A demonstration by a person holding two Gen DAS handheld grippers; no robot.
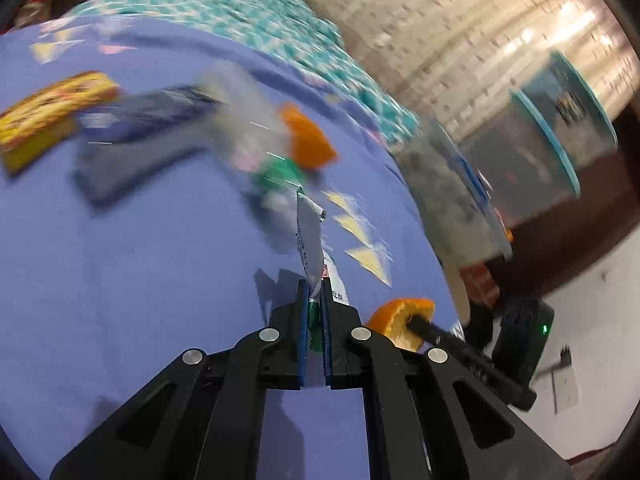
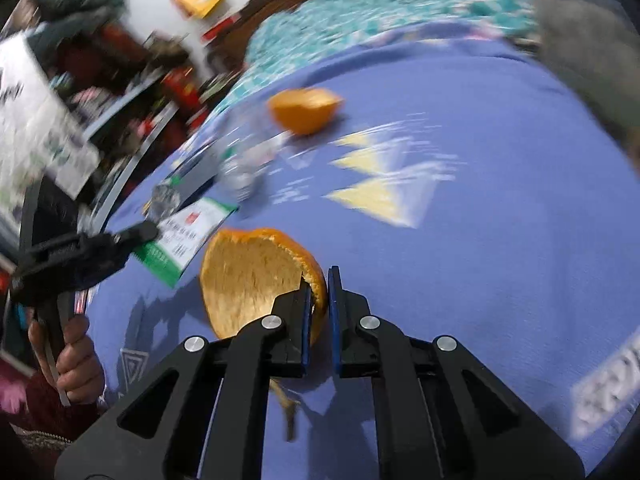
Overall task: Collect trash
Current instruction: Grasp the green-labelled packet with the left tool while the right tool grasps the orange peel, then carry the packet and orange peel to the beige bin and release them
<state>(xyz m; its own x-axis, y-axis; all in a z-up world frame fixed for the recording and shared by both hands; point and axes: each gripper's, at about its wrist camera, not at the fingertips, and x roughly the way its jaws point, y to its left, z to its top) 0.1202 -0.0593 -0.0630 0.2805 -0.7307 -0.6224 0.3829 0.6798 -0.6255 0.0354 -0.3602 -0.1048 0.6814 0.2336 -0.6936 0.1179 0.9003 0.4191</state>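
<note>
My left gripper (image 1: 316, 292) is shut on a white and green wrapper (image 1: 310, 240) and holds it above the blue cloth (image 1: 140, 260); the wrapper also shows in the right wrist view (image 2: 188, 228). My right gripper (image 2: 319, 280) is shut on a cup-shaped orange peel (image 2: 252, 276), which also shows in the left wrist view (image 1: 400, 316). Another orange peel (image 2: 306, 110) lies further back on the cloth, and it shows in the left wrist view (image 1: 308, 140). A yellow packet (image 1: 52, 112), a dark blue wrapper (image 1: 136, 120) and clear plastic (image 1: 248, 120) lie on the cloth, all blurred.
A clear bin with a teal rim (image 1: 560, 136) stands on the floor to the right of the bed. A teal patterned sheet (image 1: 248, 4) lies behind the blue cloth. A cluttered shelf (image 2: 100, 80) is on the left in the right wrist view.
</note>
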